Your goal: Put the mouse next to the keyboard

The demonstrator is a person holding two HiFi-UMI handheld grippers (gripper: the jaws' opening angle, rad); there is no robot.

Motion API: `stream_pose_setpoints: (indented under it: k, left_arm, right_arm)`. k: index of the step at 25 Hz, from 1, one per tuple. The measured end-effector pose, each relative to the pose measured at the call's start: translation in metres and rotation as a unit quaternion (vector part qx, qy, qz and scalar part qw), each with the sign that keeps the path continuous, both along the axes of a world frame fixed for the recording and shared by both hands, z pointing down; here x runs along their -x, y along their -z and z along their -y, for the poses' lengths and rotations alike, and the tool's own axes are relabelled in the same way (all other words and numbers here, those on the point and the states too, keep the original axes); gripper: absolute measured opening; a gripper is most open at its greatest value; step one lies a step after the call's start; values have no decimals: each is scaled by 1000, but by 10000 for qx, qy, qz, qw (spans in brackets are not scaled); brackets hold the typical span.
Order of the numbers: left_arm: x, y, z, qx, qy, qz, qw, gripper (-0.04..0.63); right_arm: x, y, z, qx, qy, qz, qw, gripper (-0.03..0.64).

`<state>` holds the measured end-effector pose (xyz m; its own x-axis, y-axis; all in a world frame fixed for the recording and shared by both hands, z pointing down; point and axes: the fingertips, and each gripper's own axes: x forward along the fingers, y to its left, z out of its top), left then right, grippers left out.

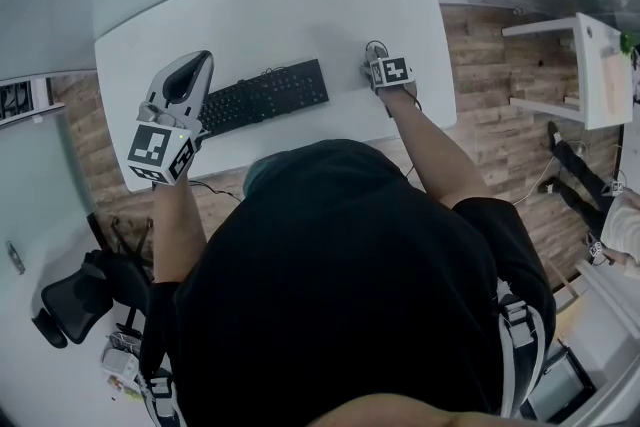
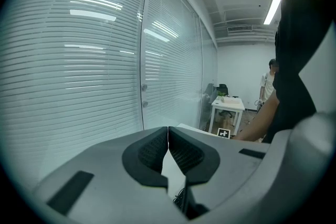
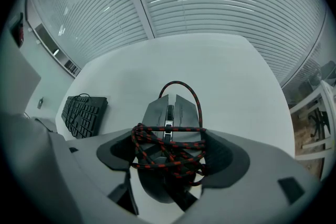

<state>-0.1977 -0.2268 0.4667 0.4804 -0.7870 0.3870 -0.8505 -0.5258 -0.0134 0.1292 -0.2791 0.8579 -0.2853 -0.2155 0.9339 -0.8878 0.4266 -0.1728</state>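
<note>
Mouse sits in right gripper, bare table separating it from keyboard.

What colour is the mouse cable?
Black with red flecks, a braided pattern. The cable shows best in the right gripper view, wound around the mouse.

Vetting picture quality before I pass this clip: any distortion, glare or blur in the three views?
Head view: evenly lit, no glare, the table edges bowed by the lens. Left gripper view: strong fisheye, dark corners, blinds curved, ceiling light blown out. Right gripper view: same fisheye, mouse and its cable in focus, light streaks on the blinds.
</note>
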Motion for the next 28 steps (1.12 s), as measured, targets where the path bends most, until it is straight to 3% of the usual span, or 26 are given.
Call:
stream_pose_setpoints:
  k: [22,26,28]
  left_arm:
    - [-2,0,-2,10,-68,-20,10000,23]
    - [0,-1,-3,4,-44,-29,10000,21]
    - [0,0,-2,0,-41,-34,10000,21]
  right_arm:
    - [0,-7,-1,-42,191,-427,9989,402]
    - [14,-5,1,-102,201,-79,9997,402]
    - [4,-6,2,-126,158,-304,9993,402]
